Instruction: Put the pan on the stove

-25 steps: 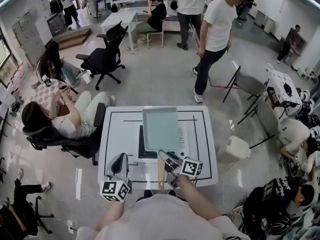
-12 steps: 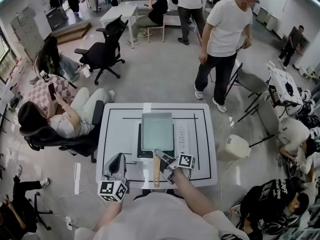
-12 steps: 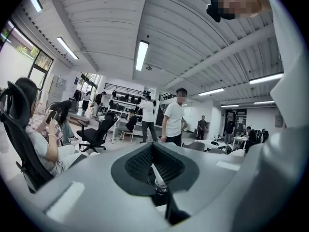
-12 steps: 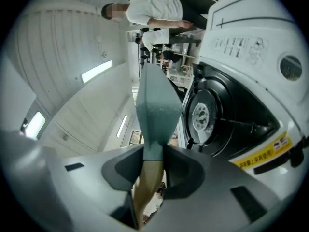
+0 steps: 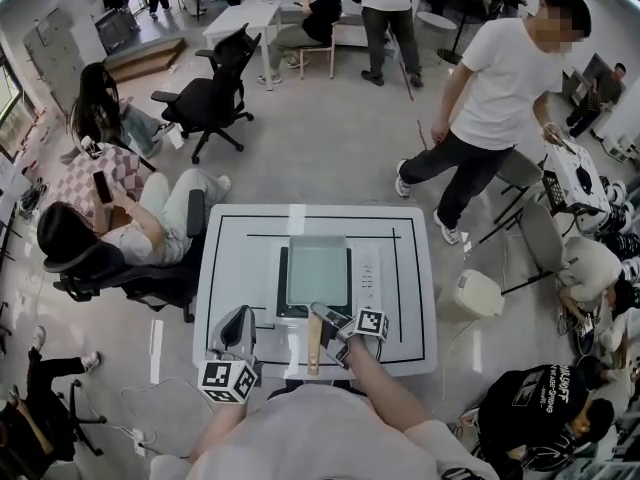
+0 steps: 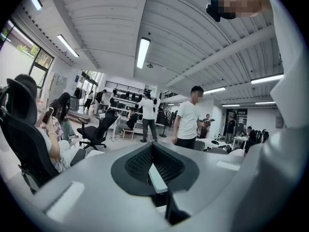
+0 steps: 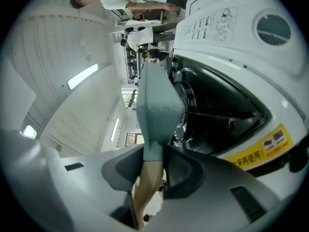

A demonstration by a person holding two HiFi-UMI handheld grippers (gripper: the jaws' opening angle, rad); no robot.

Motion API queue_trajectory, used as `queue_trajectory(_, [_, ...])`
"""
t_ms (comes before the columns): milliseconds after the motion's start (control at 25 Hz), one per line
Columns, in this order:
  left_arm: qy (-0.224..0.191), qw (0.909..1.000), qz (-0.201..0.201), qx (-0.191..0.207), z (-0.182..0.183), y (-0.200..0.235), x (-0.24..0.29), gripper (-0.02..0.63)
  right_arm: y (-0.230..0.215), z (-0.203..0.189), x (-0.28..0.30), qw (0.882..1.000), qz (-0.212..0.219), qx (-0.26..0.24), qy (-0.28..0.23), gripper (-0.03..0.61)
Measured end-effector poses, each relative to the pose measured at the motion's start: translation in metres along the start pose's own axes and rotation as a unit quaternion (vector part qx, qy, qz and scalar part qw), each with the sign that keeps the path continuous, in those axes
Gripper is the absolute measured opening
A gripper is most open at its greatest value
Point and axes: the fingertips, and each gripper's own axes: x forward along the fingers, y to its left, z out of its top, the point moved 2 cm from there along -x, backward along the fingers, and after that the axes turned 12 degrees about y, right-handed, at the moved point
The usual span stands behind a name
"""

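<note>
The square pale-green pan lies level over the black burner of the white stove in the middle of the table. Whether it touches the burner I cannot tell. Its wooden handle points back toward me, and my right gripper is shut on it. In the right gripper view the pan shows edge-on beside the stove, with the handle between the jaws of the right gripper. My left gripper hovers at the table's front left, jaws together on nothing.
The white table has black lines marked on it. A seated person in an office chair is close to its left side. A white bin stands at its right. A person in white walks beyond the table.
The pan has come down and back toward me, from raised over the far part of the stove to level over the burner. The person in white has walked right.
</note>
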Motion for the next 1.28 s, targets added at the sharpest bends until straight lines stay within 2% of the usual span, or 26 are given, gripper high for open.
queue_trajectory(320, [0.005, 1.0000, -0.001, -0.003, -0.002, 0.000, 0.006, 0.009, -0.010, 0.002, 0.002, 1.000, 0.011, 0.022, 0.002, 0.117])
queue_trajectory(560, [0.007, 1.0000, -0.003, -0.005, -0.003, -0.003, 0.008, 0.009, -0.009, 0.000, 0.001, 0.999, 0.004, 0.032, 0.003, 0.118])
queue_trajectory(680, [0.006, 1.0000, -0.005, -0.006, -0.003, -0.005, 0.008, 0.009, -0.004, -0.002, 0.003, 1.000, -0.008, 0.006, 0.015, 0.127])
queue_trajectory(760, [0.005, 1.0000, -0.006, -0.005, -0.003, -0.007, 0.008, 0.010, -0.003, -0.004, 0.001, 1.000, -0.023, -0.005, 0.020, 0.187])
queue_trajectory(880, [0.004, 1.0000, -0.007, -0.003, -0.004, -0.008, 0.008, 0.009, -0.007, -0.005, -0.008, 0.998, -0.052, -0.016, 0.013, 0.212])
queue_trajectory(1080, [0.001, 1.0000, -0.010, -0.002, -0.005, -0.007, 0.007, 0.010, -0.002, -0.007, -0.032, 0.996, -0.074, -0.042, -0.006, 0.218])
queue_trajectory(1280, [-0.001, 0.9999, -0.013, 0.001, -0.004, -0.012, -0.004, 0.010, 0.026, -0.019, -0.065, 0.986, -0.112, -0.120, -0.016, 0.218])
